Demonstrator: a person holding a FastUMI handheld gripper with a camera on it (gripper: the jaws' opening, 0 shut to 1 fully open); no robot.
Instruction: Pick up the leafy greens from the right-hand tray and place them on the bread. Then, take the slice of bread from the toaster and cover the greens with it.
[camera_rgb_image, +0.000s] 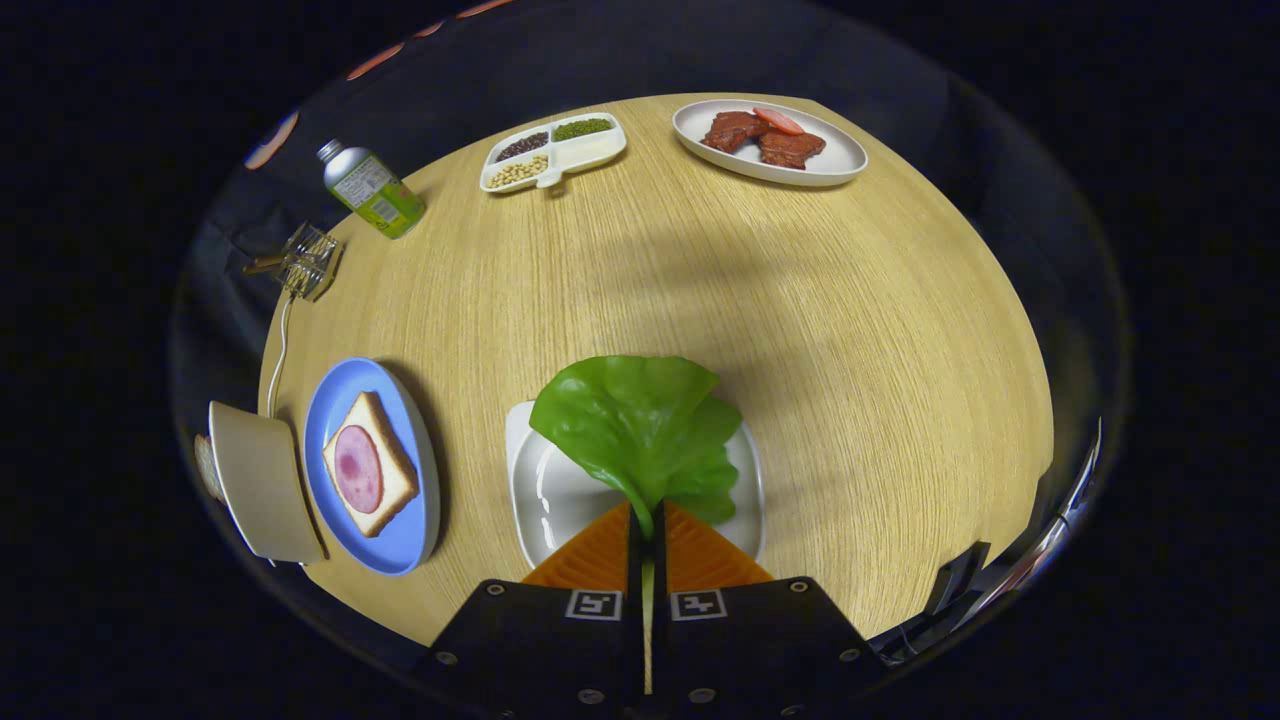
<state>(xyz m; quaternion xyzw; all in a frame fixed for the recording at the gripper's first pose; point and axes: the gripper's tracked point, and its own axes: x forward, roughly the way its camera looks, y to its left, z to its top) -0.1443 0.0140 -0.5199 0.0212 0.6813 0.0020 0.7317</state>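
Leafy greens: one broad leaf, stem pinched between the fingers of the hand-held gripper, which are pressed together on it. Leaf fans out just ahead of the fingertips, lifted above a white tray; whether its far edge touches the tray cannot be told.

Table: round, light wood grain, carries everything noted below.

White tray: square, glossy, directly under the leaf and the fingers.

Blue plate: left of the white tray, close beside it but apart. On it, a slice of bread, lying flat, with a round pink slice of ham on top.

Toaster: cream-coloured, at the table's left edge, just left of the blue plate. A brown bread crust shows at its far left side. White cord runs from it toward the back.

Oval white plate: far side of the table, right, holding brown meat pieces and a red slice.

Divided white dish: far side, left of the oval plate. Three compartments hold dark beans, green beans and pale beans.

Bottle: green liquid, silver cap, tilted as seen, far left.

Small clear glass object: near the bottle, at the table's edge; kind uncertain.
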